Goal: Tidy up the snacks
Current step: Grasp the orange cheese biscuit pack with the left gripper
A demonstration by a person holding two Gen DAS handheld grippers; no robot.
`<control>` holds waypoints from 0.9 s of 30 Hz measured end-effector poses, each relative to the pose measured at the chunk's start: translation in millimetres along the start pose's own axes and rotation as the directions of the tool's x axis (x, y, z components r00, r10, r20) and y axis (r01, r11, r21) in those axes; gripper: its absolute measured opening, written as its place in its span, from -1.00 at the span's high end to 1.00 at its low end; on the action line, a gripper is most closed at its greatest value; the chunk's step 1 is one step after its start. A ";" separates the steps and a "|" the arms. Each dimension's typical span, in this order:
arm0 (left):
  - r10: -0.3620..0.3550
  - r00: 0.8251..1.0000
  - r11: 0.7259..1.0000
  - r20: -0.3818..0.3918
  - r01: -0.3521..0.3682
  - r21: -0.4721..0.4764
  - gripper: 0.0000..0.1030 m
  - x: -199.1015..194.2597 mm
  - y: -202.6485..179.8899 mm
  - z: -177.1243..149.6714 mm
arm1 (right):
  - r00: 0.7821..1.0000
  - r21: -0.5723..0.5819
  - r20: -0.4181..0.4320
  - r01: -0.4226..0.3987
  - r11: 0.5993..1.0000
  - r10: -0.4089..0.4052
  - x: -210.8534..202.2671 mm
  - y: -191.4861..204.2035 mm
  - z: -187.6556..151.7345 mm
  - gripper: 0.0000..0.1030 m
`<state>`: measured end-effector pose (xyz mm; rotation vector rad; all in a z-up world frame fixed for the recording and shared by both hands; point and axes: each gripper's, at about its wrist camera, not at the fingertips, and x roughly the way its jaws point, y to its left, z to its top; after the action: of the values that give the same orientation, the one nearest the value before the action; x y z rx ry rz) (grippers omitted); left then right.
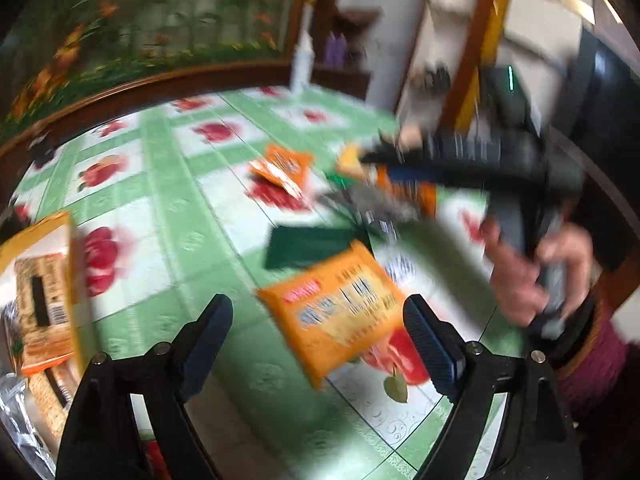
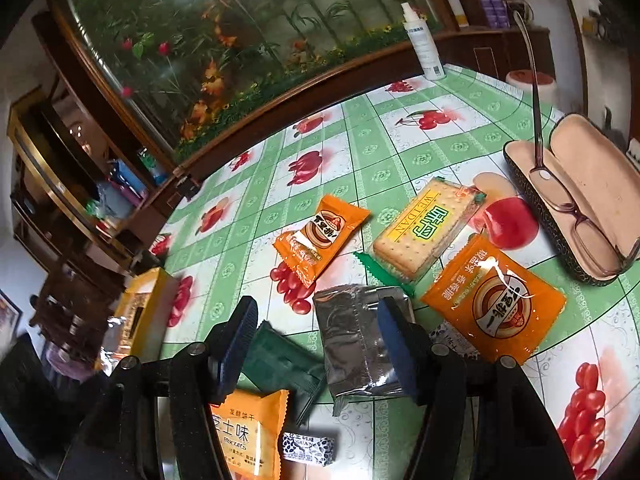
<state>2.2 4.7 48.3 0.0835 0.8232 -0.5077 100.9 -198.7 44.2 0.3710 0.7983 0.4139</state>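
A green-and-white checked cloth printed with red fruit covers the tabletop [image 2: 360,152]. Behind it stands a wood-framed panel [image 2: 224,40] of bamboo and orange flowers, with a bright lamp glare at its top. Dark wooden shelves [image 2: 60,184] fill the left side.

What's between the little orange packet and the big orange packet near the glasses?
The cracker pack with the green label lies between the small orange packet and the big orange packet. The right wrist view shows it.
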 end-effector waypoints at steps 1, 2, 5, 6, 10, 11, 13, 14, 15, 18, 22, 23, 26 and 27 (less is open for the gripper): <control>0.008 1.000 0.999 -0.020 -0.007 0.038 -0.68 4.9 -9.0 0.0 | 1.000 0.006 0.011 -0.002 1.000 0.002 -3.1 -2.5 0.9 -0.29; 0.025 0.999 0.996 -0.036 -0.022 0.082 -0.68 9.2 -16.6 -0.7 | 1.000 0.015 0.021 -0.004 1.000 0.004 -5.7 -6.0 2.6 -0.29; 0.044 0.992 0.985 -0.119 -0.023 0.170 -0.76 24.0 -30.3 -1.1 | 0.999 0.047 0.020 -0.043 0.998 0.042 -9.6 -12.2 4.2 -0.29; 0.057 0.989 0.981 -0.139 -0.029 0.192 -0.76 29.1 -32.3 0.4 | 0.998 0.059 0.017 -0.060 0.996 0.059 -9.8 -14.2 4.9 -0.29; 0.147 0.969 0.965 -0.199 -0.097 0.242 -0.79 50.6 -31.7 7.6 | 0.992 0.086 -0.006 -0.128 0.988 0.128 -7.8 -15.6 4.6 -0.29; 0.162 0.962 0.962 -0.218 -0.106 0.250 -0.84 56.9 -30.5 8.5 | 0.991 0.085 -0.005 -0.135 0.987 0.136 -9.0 -15.5 4.3 -0.29; 0.181 0.956 0.959 -0.232 -0.119 0.258 -0.94 66.0 -28.4 9.0 | 0.989 0.082 -0.007 -0.146 0.986 0.147 -10.2 -14.8 4.0 -0.29; 0.174 0.958 0.963 -0.227 -0.117 0.244 -0.98 68.9 -27.0 9.6 | 0.988 0.083 -0.010 -0.155 0.984 0.157 -10.2 -13.9 3.2 -0.29; 0.163 0.960 0.970 -0.226 -0.114 0.216 -0.98 71.3 -23.9 10.7 | 0.986 0.082 -0.015 -0.163 0.983 0.165 -10.3 -13.6 2.8 -0.30; 0.151 0.965 0.986 -0.215 -0.129 0.110 -0.98 73.8 -11.4 10.2 | 0.984 0.071 -0.036 -0.173 0.982 0.176 -8.1 -9.8 0.9 -0.30; 0.176 0.972 0.984 -0.156 -0.180 -0.011 -0.47 64.0 8.4 6.2 | 0.979 0.053 -0.064 -0.188 0.981 0.191 -4.8 -3.8 -2.4 -0.30; 0.183 0.972 0.981 -0.147 -0.191 -0.041 -0.15 59.7 14.9 6.5 | 0.979 0.043 -0.075 -0.188 0.981 0.191 -3.1 -0.8 -3.8 -0.30; 0.172 0.978 0.965 -0.121 -0.192 -0.178 0.26 50.1 42.4 7.6 | 0.979 0.009 -0.102 -0.177 0.984 0.178 0.6 6.1 -7.5 -0.30; 0.160 0.980 0.959 -0.117 -0.182 -0.215 0.26 48.0 50.8 7.3 | 0.979 -0.010 -0.115 -0.172 0.985 0.169 2.3 9.6 -9.3 -0.30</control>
<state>58.0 28.2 12.6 -0.0295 0.9564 -0.2459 93.3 -187.8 41.3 0.4013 0.8757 0.6076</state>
